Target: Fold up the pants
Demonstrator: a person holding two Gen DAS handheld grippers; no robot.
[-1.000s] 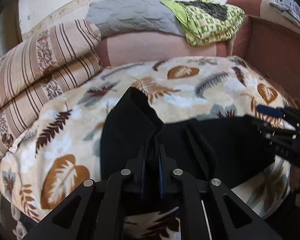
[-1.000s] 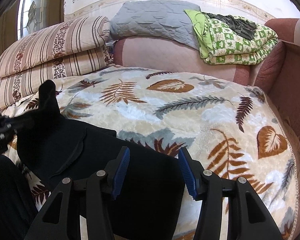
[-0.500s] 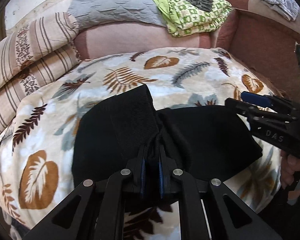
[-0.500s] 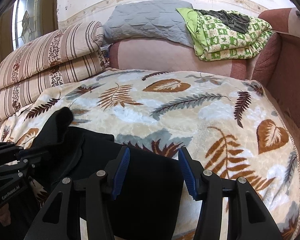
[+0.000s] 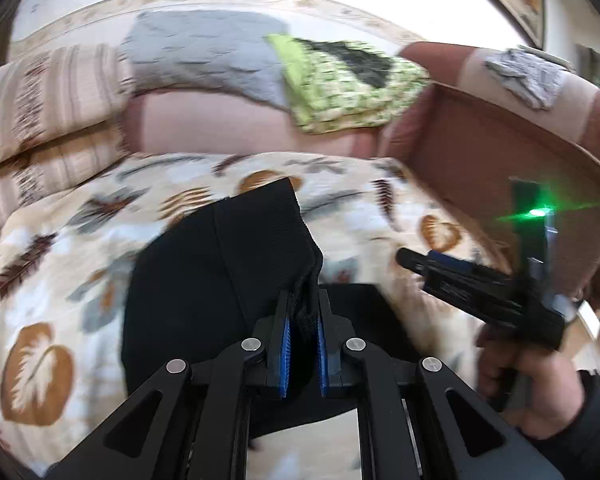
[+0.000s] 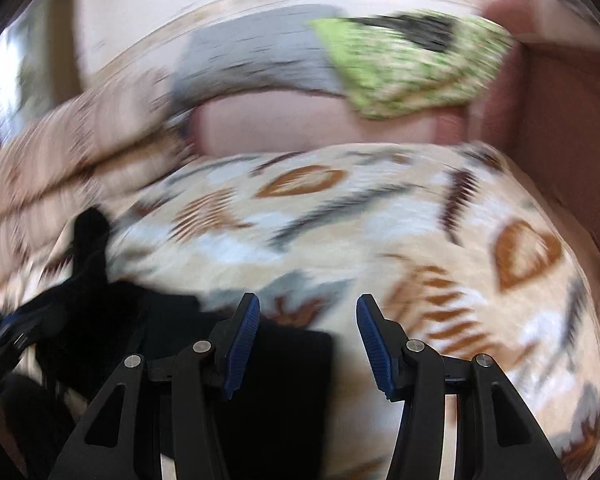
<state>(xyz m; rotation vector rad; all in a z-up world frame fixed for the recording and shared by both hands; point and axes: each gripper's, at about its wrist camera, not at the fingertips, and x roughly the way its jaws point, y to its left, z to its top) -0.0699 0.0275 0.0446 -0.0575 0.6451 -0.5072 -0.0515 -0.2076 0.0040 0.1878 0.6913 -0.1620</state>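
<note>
Leaf-print blanket (image 5: 80, 264) bears black pants (image 5: 204, 280) pinched by left tool (image 5: 302, 312); right tool (image 6: 306, 312) gapes empty.

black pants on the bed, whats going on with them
A person with a gripper in each hand is folding black pants on a leaf-patterned blanket. The left gripper is shut on a bunched edge of the fabric and holds it lifted off the bed, with one ribbed end standing up. The right gripper is open with nothing between its fingers, near the other side of the pants. The fold is not finished; both views are blurred.
</note>
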